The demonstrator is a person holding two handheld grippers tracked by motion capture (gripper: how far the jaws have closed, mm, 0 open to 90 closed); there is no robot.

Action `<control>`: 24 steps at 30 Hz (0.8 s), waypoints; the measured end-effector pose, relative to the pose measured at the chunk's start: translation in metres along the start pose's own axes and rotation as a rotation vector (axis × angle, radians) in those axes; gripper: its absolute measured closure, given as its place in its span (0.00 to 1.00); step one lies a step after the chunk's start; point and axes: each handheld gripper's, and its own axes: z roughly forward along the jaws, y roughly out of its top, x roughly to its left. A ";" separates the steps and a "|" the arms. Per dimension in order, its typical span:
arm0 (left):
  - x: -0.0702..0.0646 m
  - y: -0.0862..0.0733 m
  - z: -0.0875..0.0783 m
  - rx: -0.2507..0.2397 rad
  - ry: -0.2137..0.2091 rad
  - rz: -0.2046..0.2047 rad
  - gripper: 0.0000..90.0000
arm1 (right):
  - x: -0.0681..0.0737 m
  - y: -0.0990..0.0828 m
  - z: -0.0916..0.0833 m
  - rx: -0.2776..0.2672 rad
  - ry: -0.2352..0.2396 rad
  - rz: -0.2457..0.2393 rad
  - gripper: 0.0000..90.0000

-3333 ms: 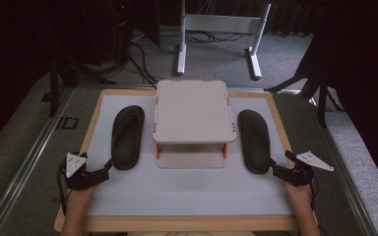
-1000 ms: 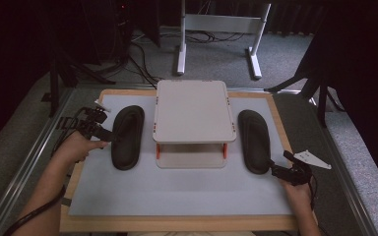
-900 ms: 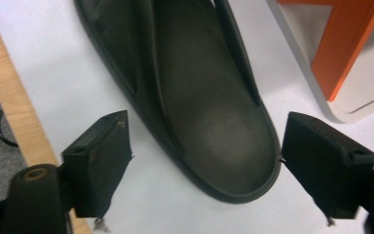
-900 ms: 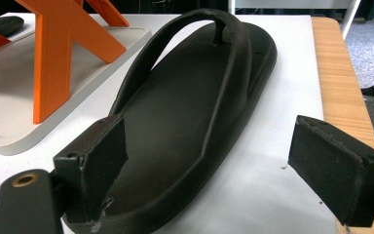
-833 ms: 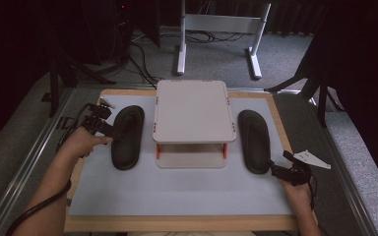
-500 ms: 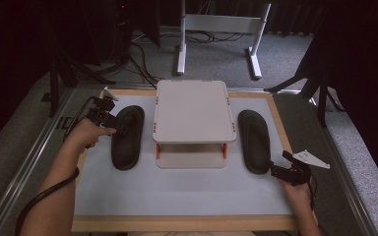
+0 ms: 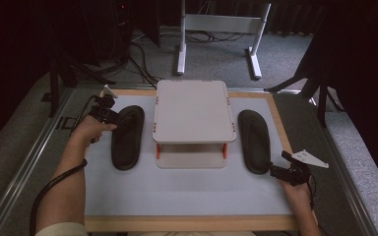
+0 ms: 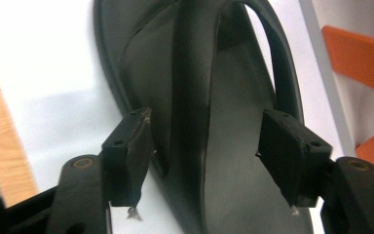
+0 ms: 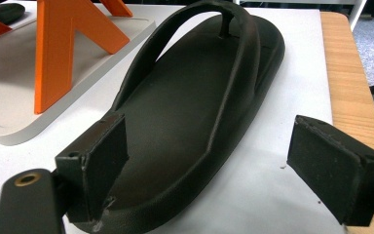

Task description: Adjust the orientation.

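Two black flip-flops lie on the white mat (image 7: 177,191), one on each side of a white two-tier stand (image 7: 193,110) with orange legs. My left gripper (image 7: 112,117) is at the far end of the left flip-flop (image 7: 127,140). In the left gripper view its jaws have just been closing and straddle the thick strap (image 8: 190,87) near the toe post. The pads (image 8: 126,151) stand clear of the strap, so the left gripper (image 8: 209,156) is open. My right gripper (image 7: 277,171) is open at the heel of the right flip-flop (image 7: 254,140), with the heel (image 9: 175,146) between the wide jaws of this gripper (image 9: 209,165).
A wooden rim (image 7: 192,223) frames the mat. The stand's lower shelf (image 9: 24,97) lies just left of the right flip-flop. Behind the table stand a metal frame (image 7: 216,22) and loose cables (image 7: 142,54) on the grey carpet.
My left hand has moved right and forward from the board's left edge to the left flip-flop's far end, and its jaws have narrowed. The right hand has stayed put.
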 end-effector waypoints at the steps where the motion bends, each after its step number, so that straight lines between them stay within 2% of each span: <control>1: 0.000 0.000 0.000 0.000 0.000 0.000 0.44 | 0.000 0.000 0.000 0.000 0.000 0.000 0.16; 2: 0.001 0.000 0.007 -0.001 -0.003 -0.002 0.49 | 0.000 0.000 0.000 0.000 0.001 0.000 0.16; 8: 0.008 0.002 0.022 0.004 -0.015 -0.036 0.53 | 0.001 0.000 0.001 0.008 -0.001 -0.004 0.16; 11: 0.007 0.002 0.026 0.006 -0.014 -0.031 0.57 | 0.000 0.000 0.001 0.008 -0.001 -0.004 0.16; 14: 0.005 0.004 0.028 0.004 -0.008 -0.030 0.67 | 0.000 0.000 0.001 0.009 -0.002 -0.005 0.16; 15: 0.004 0.005 0.028 0.008 0.013 -0.015 0.70 | 0.001 0.000 0.001 0.010 -0.003 -0.006 0.16; 17: 0.004 0.005 0.028 0.006 0.025 -0.013 0.76 | 0.001 0.000 0.001 0.012 -0.003 -0.008 0.16; 20: 0.003 0.004 0.029 0.003 0.037 0.007 0.77 | 0.001 0.000 0.001 0.012 -0.003 -0.009 0.16; 24: 0.003 0.004 0.027 -0.006 0.039 -0.012 0.78 | 0.001 0.000 0.001 0.010 -0.004 -0.009 0.16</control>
